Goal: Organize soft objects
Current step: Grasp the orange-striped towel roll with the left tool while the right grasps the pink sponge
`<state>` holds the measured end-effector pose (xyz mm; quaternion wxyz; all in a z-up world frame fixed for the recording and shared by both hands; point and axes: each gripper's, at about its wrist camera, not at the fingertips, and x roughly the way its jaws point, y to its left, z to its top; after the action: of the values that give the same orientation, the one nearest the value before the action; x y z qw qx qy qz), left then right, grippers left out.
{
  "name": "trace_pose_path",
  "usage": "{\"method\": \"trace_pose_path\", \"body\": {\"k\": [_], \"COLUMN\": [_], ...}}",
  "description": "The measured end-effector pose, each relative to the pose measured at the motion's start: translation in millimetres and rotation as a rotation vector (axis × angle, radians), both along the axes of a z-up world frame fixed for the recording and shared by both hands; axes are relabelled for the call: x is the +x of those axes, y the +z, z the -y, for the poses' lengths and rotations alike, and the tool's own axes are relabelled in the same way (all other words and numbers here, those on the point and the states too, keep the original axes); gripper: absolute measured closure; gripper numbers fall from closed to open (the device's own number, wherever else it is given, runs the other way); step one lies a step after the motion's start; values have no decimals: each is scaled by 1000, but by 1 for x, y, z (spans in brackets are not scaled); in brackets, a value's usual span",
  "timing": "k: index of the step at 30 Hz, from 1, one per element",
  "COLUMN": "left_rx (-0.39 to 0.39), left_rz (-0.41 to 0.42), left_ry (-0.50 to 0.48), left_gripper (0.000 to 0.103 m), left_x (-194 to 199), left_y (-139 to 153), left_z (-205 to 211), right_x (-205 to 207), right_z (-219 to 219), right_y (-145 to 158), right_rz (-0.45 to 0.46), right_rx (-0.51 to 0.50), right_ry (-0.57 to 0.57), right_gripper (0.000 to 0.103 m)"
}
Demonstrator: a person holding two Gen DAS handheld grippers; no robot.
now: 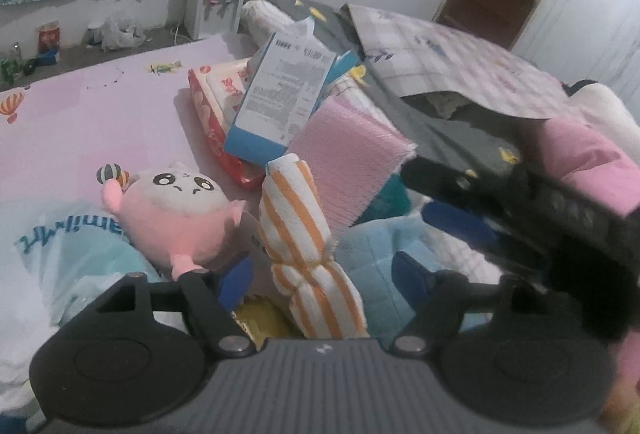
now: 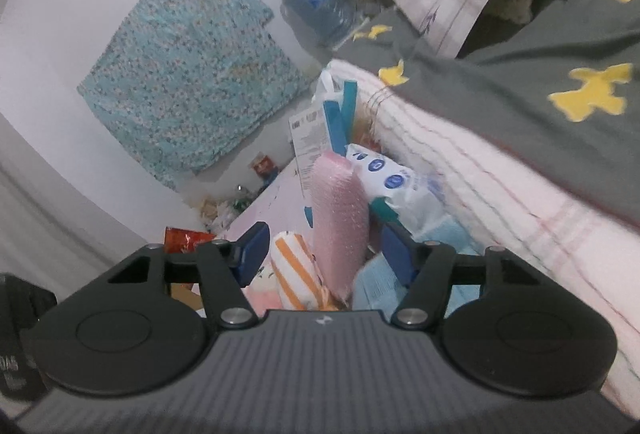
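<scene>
In the left wrist view, the left gripper (image 1: pixel 320 274) has its blue fingers (image 1: pixel 412 270) apart, and the orange-striped towel roll (image 1: pixel 308 254) stands between them. I cannot see the pads pressing on it; a gap seems to remain on both sides. The long axis of the roll runs away from the gripper, almost along the direction of the fingers, and it is tied in the middle. Just to the left of the left finger lies the pink plush toy (image 1: pixel 180 214), on the pink bed sheet (image 1: pixel 100 106). Beyond the fingertips leans the pink bubble-wrap packet (image 1: pixel 352 162), and behind it the blue-and-white box (image 1: pixel 280 94). The right gripper (image 1: pixel 520 202) comes in from the right side.

In the right wrist view, the right gripper (image 2: pixel 324 250) also has its fingers (image 2: pixel 252 246) apart, clamped on nothing. Between them I see the same striped roll (image 2: pixel 296 270) near the left finger, and the bubble-wrap packet (image 2: pixel 340 218) upright in the centre. A light blue cloth (image 2: pixel 376 286) lies by the right finger.

I judge the left hand is nearer to the roll and better aligned to take it.
</scene>
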<state>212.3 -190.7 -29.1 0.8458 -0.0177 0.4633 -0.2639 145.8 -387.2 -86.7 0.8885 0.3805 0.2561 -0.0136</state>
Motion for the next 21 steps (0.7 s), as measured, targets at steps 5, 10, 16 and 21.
{"method": "trace_pose_path", "body": {"k": [5, 10, 16, 21], "left_rx": [8, 1, -42, -76], "left_rz": [-46, -84, -81, -38], "left_ry": [8, 9, 24, 50], "left_gripper": [37, 52, 60, 62], "left_x": [13, 18, 17, 10], "left_y": [-17, -30, -32, -20], "left_z": [4, 4, -4, -14], "right_x": [35, 51, 45, 33], "right_z": [-7, -13, -13, -18], "right_y": [-15, -24, -29, -11], "right_rz": [-75, -87, -69, 39], "right_rx": [-2, -22, -9, -41], "right_ry": [-1, -16, -38, -28], "right_gripper": [41, 44, 72, 73]}}
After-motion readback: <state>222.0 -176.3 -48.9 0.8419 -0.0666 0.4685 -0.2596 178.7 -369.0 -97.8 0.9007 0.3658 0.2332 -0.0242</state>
